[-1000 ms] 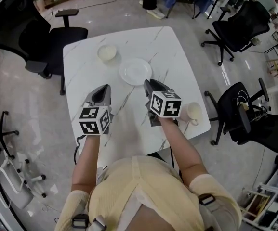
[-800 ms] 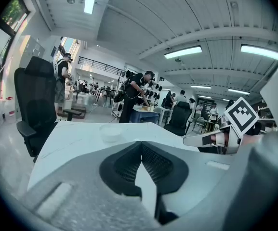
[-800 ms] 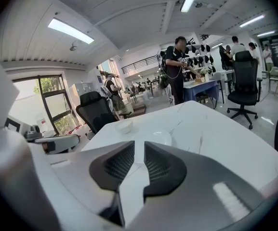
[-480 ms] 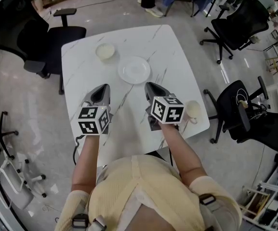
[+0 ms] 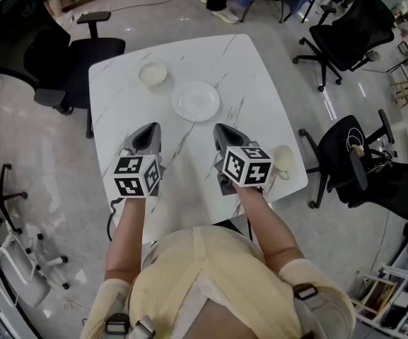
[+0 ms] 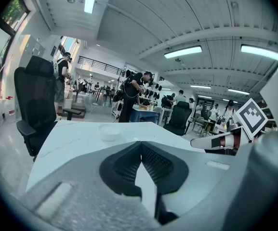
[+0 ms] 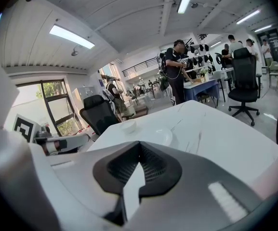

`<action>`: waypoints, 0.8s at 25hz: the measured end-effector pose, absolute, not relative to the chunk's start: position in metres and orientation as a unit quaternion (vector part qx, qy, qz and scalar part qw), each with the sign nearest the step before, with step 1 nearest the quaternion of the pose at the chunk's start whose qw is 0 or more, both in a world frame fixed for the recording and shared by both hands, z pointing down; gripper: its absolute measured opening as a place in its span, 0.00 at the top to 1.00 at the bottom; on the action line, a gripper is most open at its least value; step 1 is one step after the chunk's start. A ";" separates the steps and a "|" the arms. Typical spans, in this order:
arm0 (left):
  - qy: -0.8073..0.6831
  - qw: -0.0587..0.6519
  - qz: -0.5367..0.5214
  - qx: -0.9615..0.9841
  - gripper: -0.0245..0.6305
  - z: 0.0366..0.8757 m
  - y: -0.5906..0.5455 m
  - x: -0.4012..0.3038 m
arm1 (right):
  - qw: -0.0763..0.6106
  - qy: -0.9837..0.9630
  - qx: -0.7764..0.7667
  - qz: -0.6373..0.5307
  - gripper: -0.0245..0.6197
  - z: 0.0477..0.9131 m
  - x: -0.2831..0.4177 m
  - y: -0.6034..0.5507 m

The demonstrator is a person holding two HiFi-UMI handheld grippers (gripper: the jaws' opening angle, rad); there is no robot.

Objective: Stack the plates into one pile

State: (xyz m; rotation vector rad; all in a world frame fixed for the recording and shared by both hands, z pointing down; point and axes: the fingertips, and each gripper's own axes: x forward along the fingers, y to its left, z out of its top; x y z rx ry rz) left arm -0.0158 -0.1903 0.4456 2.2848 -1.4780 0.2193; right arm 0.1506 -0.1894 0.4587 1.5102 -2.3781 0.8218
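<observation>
A white plate [image 5: 196, 101] lies on the marble table [image 5: 260, 83], and a smaller white dish [image 5: 153, 73] sits farther back to its left. My right gripper [image 5: 221, 128] hovers just short of the plate's near right edge. Its jaws have just been closing and now meet with nothing between them. In the right gripper view [image 7: 139, 143] the plate [image 7: 160, 136] and the dish [image 7: 128, 125] lie ahead. My left gripper [image 5: 149, 128] hangs over the table on the near left, shut and empty [image 6: 139, 143], with the dish [image 6: 111, 132] beyond it.
A cream cup [image 5: 283, 162] stands at the table's right edge beside my right hand. Black office chairs [image 5: 41, 44] surround the table, one more on the right [image 5: 359, 154]. People stand at desks in the background [image 7: 177, 71].
My right gripper has drawn back a little from the plate toward me. The left gripper has stayed where it was.
</observation>
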 end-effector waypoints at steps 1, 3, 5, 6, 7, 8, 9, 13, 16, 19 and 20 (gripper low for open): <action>-0.530 0.204 0.079 0.820 0.96 0.446 -0.190 -0.016 | 0.105 -0.805 0.513 0.278 0.96 0.459 0.151 -0.189; -0.529 0.203 0.080 0.820 0.96 0.445 -0.190 -0.015 | 0.110 -0.804 0.515 0.276 0.96 0.460 0.152 -0.187; -0.529 0.204 0.081 0.820 0.96 0.445 -0.190 -0.015 | 0.111 -0.804 0.515 0.276 0.96 0.459 0.152 -0.187; -0.529 0.204 0.082 0.820 0.96 0.445 -0.190 -0.015 | 0.110 -0.804 0.514 0.277 0.96 0.459 0.152 -0.187; -0.528 0.204 0.082 0.820 0.96 0.445 -0.189 -0.015 | 0.108 -0.804 0.514 0.279 0.96 0.458 0.152 -0.187; -0.528 0.205 0.082 0.820 0.96 0.445 -0.189 -0.015 | 0.105 -0.804 0.514 0.280 0.96 0.458 0.152 -0.186; -0.528 0.205 0.082 0.820 0.96 0.445 -0.189 -0.015 | 0.104 -0.804 0.514 0.281 0.96 0.458 0.152 -0.186; -0.528 0.205 0.084 0.820 0.96 0.445 -0.188 -0.016 | 0.102 -0.803 0.515 0.282 0.96 0.457 0.153 -0.186; -0.529 0.206 0.084 0.819 0.96 0.445 -0.189 -0.019 | 0.102 -0.802 0.516 0.283 0.96 0.457 0.152 -0.188; -0.529 0.206 0.084 0.819 0.96 0.444 -0.189 -0.020 | 0.100 -0.801 0.518 0.283 0.96 0.456 0.152 -0.188; -0.529 0.205 0.085 0.819 0.96 0.445 -0.188 -0.019 | 0.099 -0.801 0.519 0.283 0.96 0.456 0.152 -0.188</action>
